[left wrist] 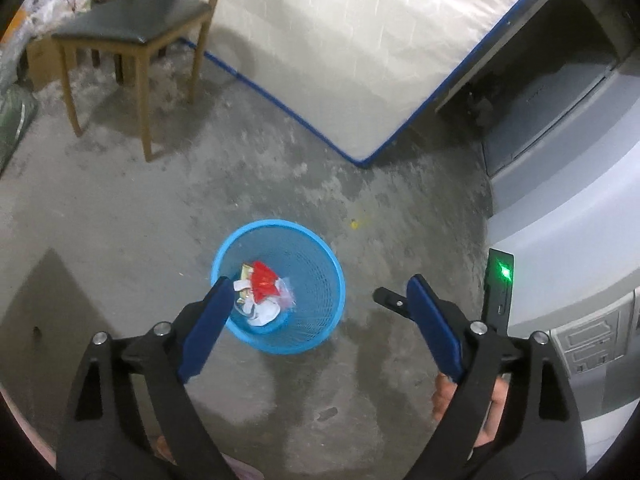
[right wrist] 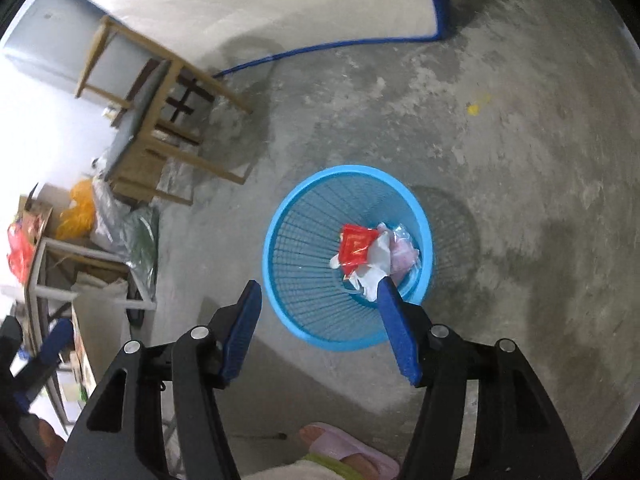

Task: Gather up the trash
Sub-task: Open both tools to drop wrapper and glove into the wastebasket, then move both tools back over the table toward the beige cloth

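Note:
A blue mesh waste basket (left wrist: 320,280) stands on the concrete floor; it also shows in the right wrist view (right wrist: 304,256). Inside it lie a red wrapper (left wrist: 264,282), white crumpled paper (left wrist: 264,314) and a clear plastic bag (left wrist: 287,294); the same wrapper (right wrist: 356,244), paper (right wrist: 378,264) and bag (right wrist: 404,254) show in the right wrist view. My left gripper (left wrist: 320,286) is open and empty above the basket. My right gripper (right wrist: 320,284) is open and empty above the basket's near side. A small yellow scrap (left wrist: 353,223) lies on the floor beyond the basket, and also shows in the right wrist view (right wrist: 474,109).
A wooden chair (left wrist: 132,40) stands at the back left. A mattress with blue trim (left wrist: 340,40) leans behind. A grey cabinet (left wrist: 568,184) is on the right. Boxes and bags (right wrist: 80,216) pile up beside the chair. My slippered foot (right wrist: 340,448) is below.

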